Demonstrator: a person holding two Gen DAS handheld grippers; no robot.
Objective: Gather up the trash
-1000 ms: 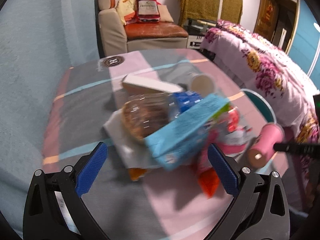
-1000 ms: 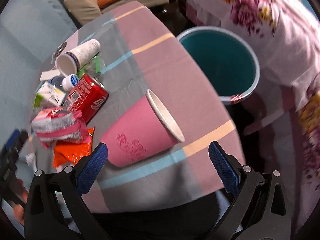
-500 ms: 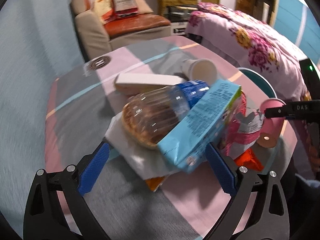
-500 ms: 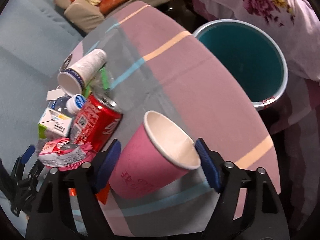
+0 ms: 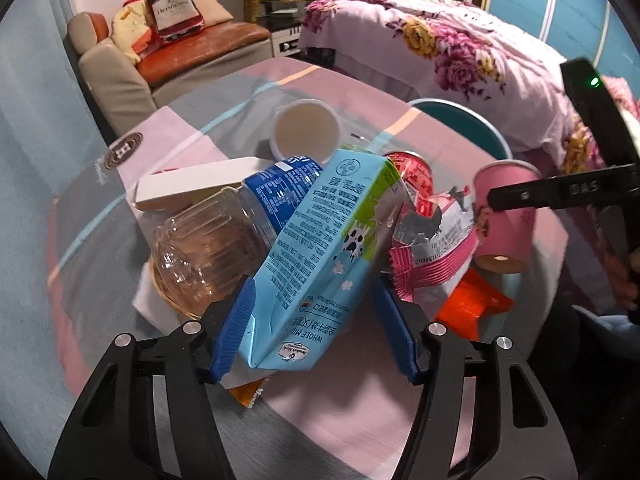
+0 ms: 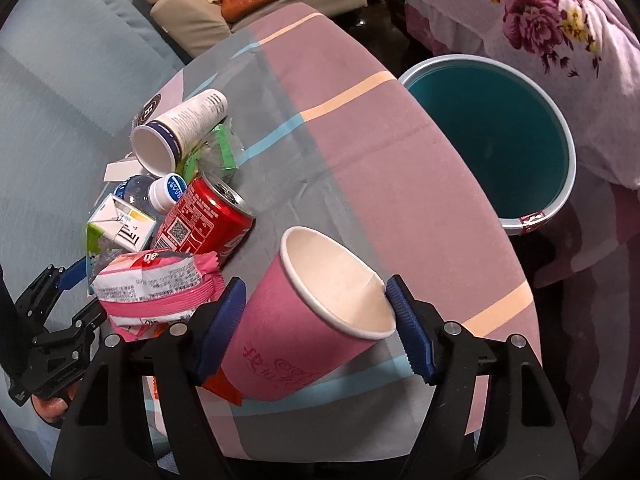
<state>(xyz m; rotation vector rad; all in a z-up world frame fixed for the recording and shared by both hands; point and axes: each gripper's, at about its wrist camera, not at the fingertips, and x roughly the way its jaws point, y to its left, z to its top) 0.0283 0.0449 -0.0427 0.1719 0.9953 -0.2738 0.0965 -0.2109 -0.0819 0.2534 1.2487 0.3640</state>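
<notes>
- Right wrist view had the table (image 6: 360,92) carrying the whole litter pile, crowded toward one side, likely so both grippers could work it from the near edge.
- Teal bin (image 6: 552,216) stood on the floor just beside the table's edge, mouth up, empty as far as visible. Judged as the drop target, close enough for a short carry.
- Left gripper (image 5: 312,328) straddled the blue milk carton (image 5: 320,248). Its jaws had just been closing with the carton's lower corner between them; left pad looked to be touching the carton's edge, right pad sat apart with a visible gap. Not clamped yet, by my read.
- Carton leaned tilted on the clear plastic bottle (image 5: 216,240), so the low corner was the only part easy to reach.
- Right gripper (image 6: 316,320) had also just been closing, around the pink paper cup (image 6: 304,336). Cup lay on its side, mouth toward the bin; both pads met it near the rim. Looked clamped on the cup; rim not visibly crushed.
- Grip across the rim made sense: stiffest part of a paper cup.
- Red can (image 6: 204,220) lay on its side just beside the cup, outside both sets of jaws.
- Pink wrapper (image 6: 160,288) lay between the two grippers, touching neither pad as far as I could tell.
- White paper cup (image 6: 180,128) lay tipped over at the pile's far end, well apart from both grippers.
</notes>
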